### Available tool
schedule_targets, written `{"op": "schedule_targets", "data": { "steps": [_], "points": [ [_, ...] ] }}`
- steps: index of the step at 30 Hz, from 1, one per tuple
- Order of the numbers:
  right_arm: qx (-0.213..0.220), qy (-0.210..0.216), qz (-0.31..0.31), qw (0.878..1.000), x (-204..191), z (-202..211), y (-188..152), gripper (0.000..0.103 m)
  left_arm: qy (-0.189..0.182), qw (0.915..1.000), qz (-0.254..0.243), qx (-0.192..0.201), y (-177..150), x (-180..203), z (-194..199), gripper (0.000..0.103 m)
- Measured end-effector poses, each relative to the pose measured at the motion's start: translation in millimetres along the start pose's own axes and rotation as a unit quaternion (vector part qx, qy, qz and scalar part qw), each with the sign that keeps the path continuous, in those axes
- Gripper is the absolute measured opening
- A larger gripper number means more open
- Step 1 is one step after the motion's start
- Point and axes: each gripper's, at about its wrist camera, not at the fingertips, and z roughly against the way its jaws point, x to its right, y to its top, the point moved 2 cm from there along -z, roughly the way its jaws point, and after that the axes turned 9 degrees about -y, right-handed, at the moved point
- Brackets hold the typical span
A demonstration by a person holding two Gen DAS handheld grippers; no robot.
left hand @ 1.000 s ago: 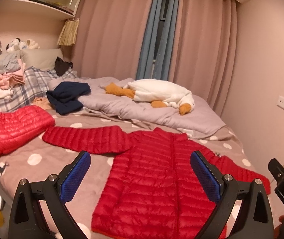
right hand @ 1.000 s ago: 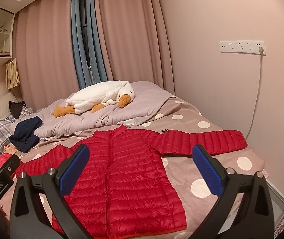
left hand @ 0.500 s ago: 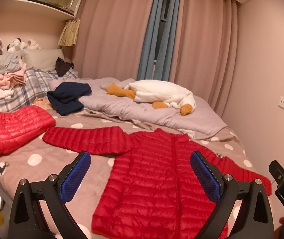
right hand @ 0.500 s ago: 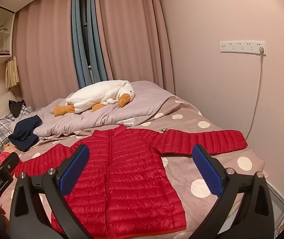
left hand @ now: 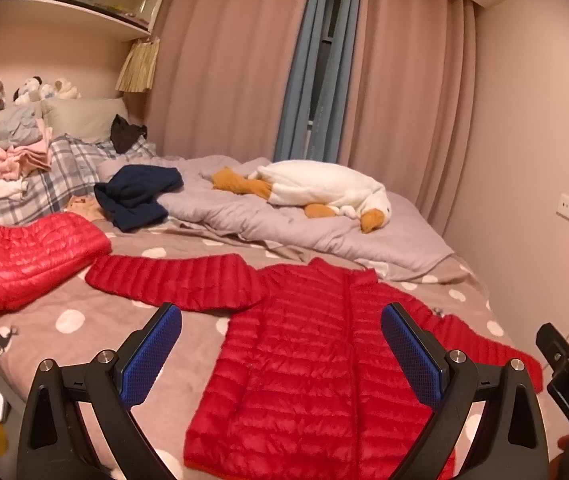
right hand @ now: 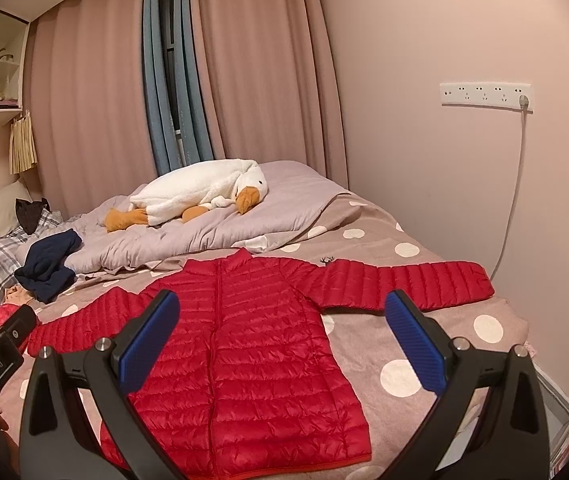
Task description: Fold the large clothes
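A red puffer jacket (left hand: 304, 364) lies flat, front up and zipped, on the polka-dot bed, both sleeves spread out sideways; it also shows in the right wrist view (right hand: 252, 352). My left gripper (left hand: 282, 348) is open and empty, held above the jacket's left half. My right gripper (right hand: 282, 340) is open and empty, held above the jacket's right half. A second red puffer jacket (left hand: 28, 256) lies folded at the left of the bed.
A white goose plush (left hand: 324, 192) lies on a grey duvet (left hand: 284, 224) behind the jacket. A navy garment (left hand: 136, 196) and stacked clothes (left hand: 16, 152) lie toward the pillows. A wall with a socket strip (right hand: 484, 96) and cable (right hand: 514, 184) borders the bed's right side.
Both views have shifted very slightly; the jacket lies unchanged and both grippers stay open.
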Motion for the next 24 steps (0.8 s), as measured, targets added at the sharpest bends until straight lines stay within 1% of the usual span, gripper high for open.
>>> {"op": "schedule_targets", "data": {
  "steps": [6, 10, 15, 24],
  "points": [
    [0.004, 0.01, 0.003, 1.0, -1.7, 7.5, 1.9, 0.103, -0.004, 1.0, -0.004, -0.003, 0.1, 1.4, 1.3, 0.099],
    [0.009, 0.012, 0.008, 1.0, -4.2, 11.2, 2.0, 0.103, -0.011, 0.9999, -0.002, 0.001, -0.3, 1.3, 3.8, 0.099],
    [0.006, 0.015, 0.009, 1.0, -5.5, 9.0, 2.5, 0.103, -0.015, 0.9999, -0.007, 0.001, -0.6, 1.3, 3.5, 0.099],
    [0.004, 0.017, 0.007, 1.0, -6.7, 5.6, 2.4, 0.103, -0.006, 1.0, -0.001, -0.001, -2.5, -2.6, -1.6, 0.099]
  ]
}}
